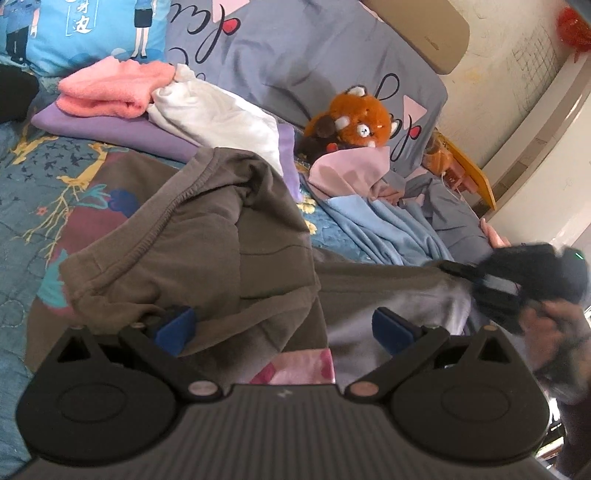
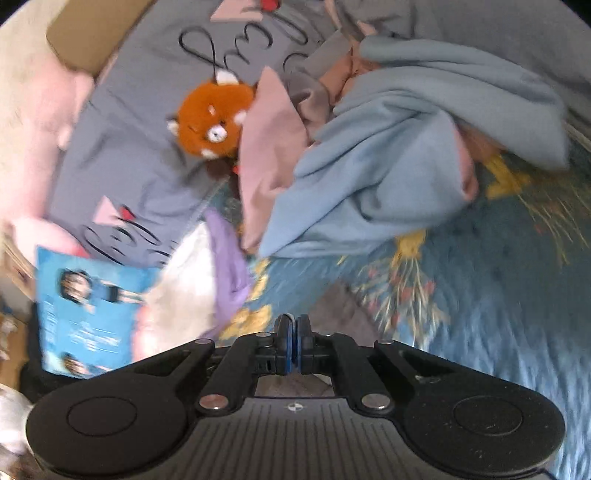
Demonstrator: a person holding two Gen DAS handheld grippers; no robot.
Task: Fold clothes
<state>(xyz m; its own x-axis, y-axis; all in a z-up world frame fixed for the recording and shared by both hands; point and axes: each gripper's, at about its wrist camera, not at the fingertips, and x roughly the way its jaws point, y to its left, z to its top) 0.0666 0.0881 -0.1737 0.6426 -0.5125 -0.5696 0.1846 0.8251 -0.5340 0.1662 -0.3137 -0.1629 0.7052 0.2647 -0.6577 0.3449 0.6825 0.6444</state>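
A brown garment (image 1: 221,236) lies bunched on the patterned bedspread (image 1: 48,177) in the left wrist view. Its folded top part drapes over the left finger of my left gripper (image 1: 282,328), whose blue pads (image 1: 175,328) stand wide apart and press on nothing. The garment's right edge is pulled taut toward my right gripper (image 1: 456,269), which a hand (image 1: 554,325) holds at the right. In the right wrist view, which is blurred, my right gripper (image 2: 293,332) has its pads together, with brown cloth (image 2: 340,306) just beyond and beneath them.
A stack of folded pink (image 1: 110,88), white (image 1: 214,110) and purple (image 1: 110,129) clothes sits at the back left. A plush red panda (image 1: 354,118) leans on a grey pillow (image 1: 314,48). A crumpled light blue garment (image 2: 388,155) lies beside it, and a blue cushion (image 1: 92,29) is far left.
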